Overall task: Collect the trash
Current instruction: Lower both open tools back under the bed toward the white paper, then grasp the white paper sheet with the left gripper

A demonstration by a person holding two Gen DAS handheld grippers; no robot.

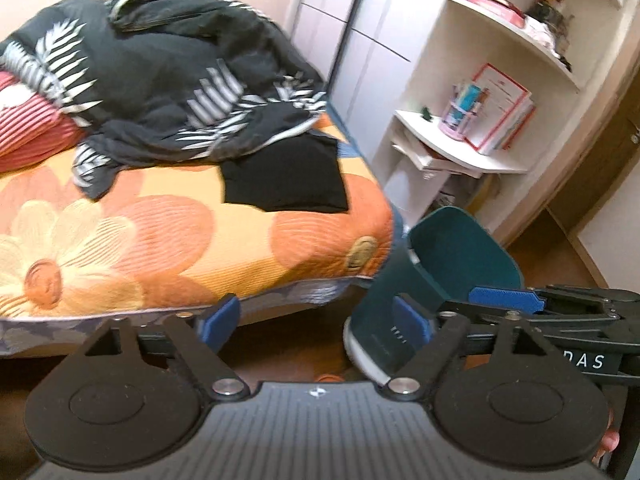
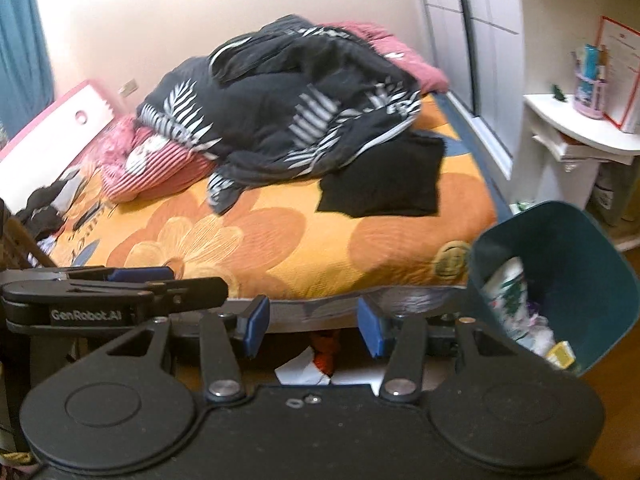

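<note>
**Bin part-filled, scraps left under the bed**

Left wrist view: the left hand-held gripper [image 1: 316,326] stands wide with nothing between its pads. The teal trash bin [image 1: 452,272] sits on the floor at the corner of the bed [image 1: 180,216], just beside the right pad, tilted with its mouth toward the shelf side.

Right wrist view: the right hand-held gripper [image 2: 314,330] is open and empty. The bin's long axis leans and its mouth faces the camera, showing wrappers [image 2: 516,300] inside. White paper [image 2: 304,372] and an orange scrap [image 2: 326,354] lie under the bed, likely still to collect.
</note>
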